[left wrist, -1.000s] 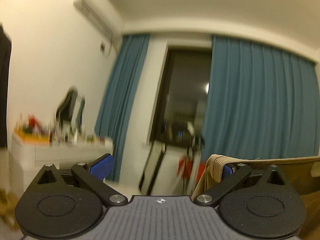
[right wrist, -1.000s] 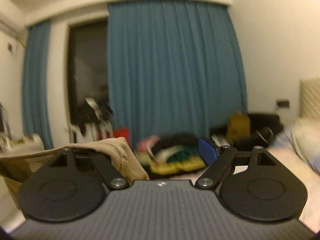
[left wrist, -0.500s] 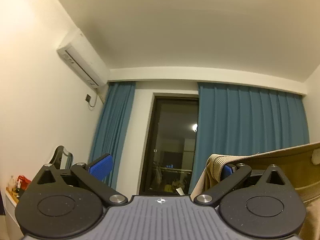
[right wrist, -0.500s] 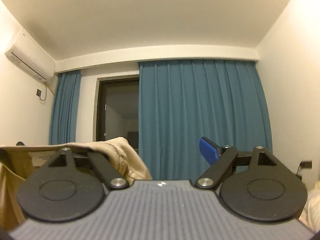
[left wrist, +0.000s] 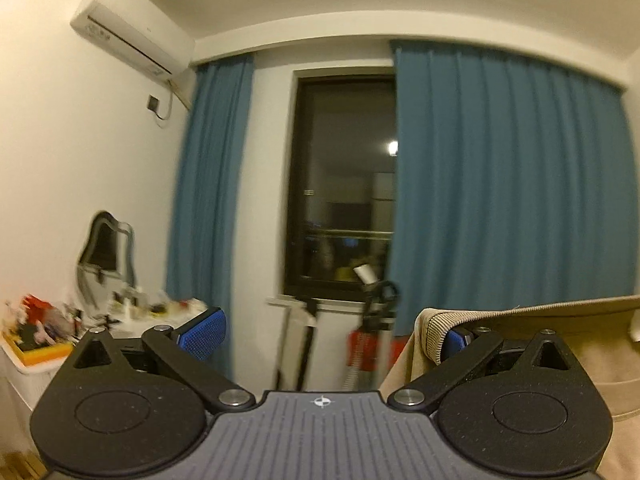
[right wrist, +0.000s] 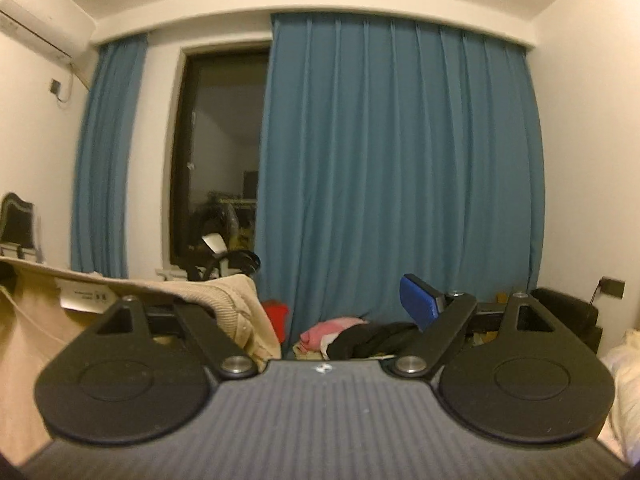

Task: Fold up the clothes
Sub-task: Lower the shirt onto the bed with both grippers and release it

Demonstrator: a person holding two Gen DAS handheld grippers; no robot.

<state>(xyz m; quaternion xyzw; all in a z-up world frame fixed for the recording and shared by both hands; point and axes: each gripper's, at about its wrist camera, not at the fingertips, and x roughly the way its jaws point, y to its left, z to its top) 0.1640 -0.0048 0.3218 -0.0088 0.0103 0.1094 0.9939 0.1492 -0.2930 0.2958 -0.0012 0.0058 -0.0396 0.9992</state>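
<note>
A beige garment (left wrist: 560, 332) with a ribbed waistband hangs stretched between my two grippers, held up in the air. My left gripper (left wrist: 328, 332) has its jaws wide apart, with the waistband hooked over its right finger. In the right wrist view the same garment (right wrist: 224, 300), with a white label, is draped over the left finger of my right gripper (right wrist: 332, 312), whose jaws are also wide apart. The blue pads (left wrist: 202, 332) (right wrist: 418, 300) of the other fingers are bare.
Blue curtains (right wrist: 392, 168) and a dark window (left wrist: 344, 184) fill the far wall. A cluttered white desk with a mirror (left wrist: 104, 248) stands at left. A pile of clothes (right wrist: 352, 334) lies by the curtain, a bed edge (right wrist: 624, 368) at right.
Both grippers tilted up toward the ceiling half a second ago and have now tipped back down to face the window wall. The garment stays hooked on the same fingers.
</note>
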